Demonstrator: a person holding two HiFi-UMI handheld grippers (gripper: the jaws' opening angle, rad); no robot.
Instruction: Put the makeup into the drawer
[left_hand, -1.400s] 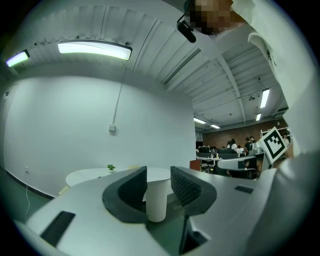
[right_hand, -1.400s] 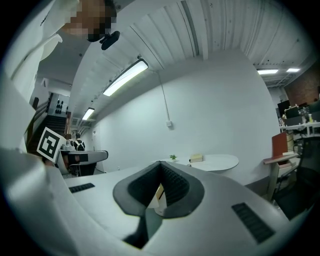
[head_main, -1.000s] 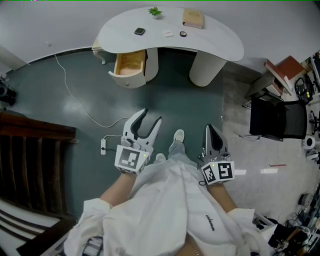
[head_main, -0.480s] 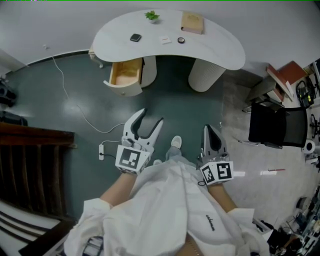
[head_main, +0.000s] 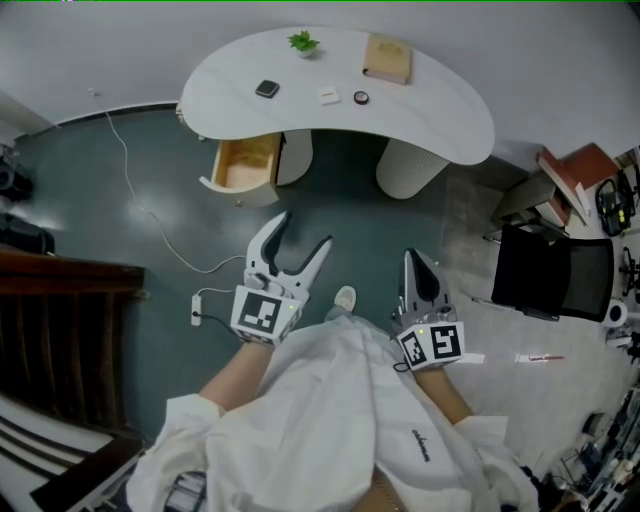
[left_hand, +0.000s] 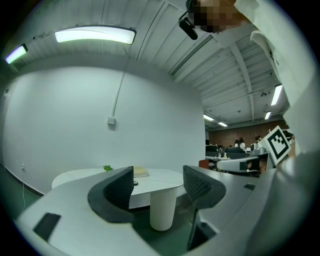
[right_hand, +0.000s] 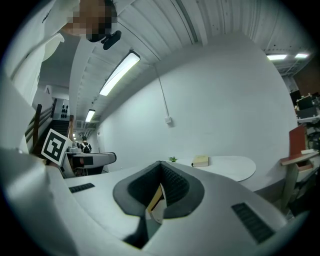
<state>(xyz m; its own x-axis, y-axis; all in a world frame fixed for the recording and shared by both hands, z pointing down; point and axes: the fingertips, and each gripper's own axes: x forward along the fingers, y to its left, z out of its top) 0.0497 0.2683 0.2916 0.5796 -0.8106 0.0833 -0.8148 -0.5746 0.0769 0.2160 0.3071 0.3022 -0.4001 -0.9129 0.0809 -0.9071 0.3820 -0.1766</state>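
On the white curved table (head_main: 440, 110) lie a dark square compact (head_main: 267, 88), a small white item (head_main: 329, 96) and a round dark item (head_main: 361, 97). A wooden drawer (head_main: 240, 165) stands pulled open under the table's left end. My left gripper (head_main: 304, 230) is held level over the floor, well short of the table; its jaws are opening with nothing between them. My right gripper (head_main: 412, 258) is beside it, shut and empty. The left gripper (left_hand: 157, 180) faces the table (left_hand: 70, 176). The right gripper (right_hand: 161, 172) sees the table (right_hand: 225, 167) too.
A tan box (head_main: 387, 58) and a small plant (head_main: 303, 42) sit at the table's back. A black chair (head_main: 550, 270) stands at the right, dark wooden stairs (head_main: 60, 340) at the left. A cable and power strip (head_main: 197, 310) lie on the green floor.
The table and the open drawer have come nearer as both grippers moved forward. The left jaws have spread wider. The right jaws stayed shut.
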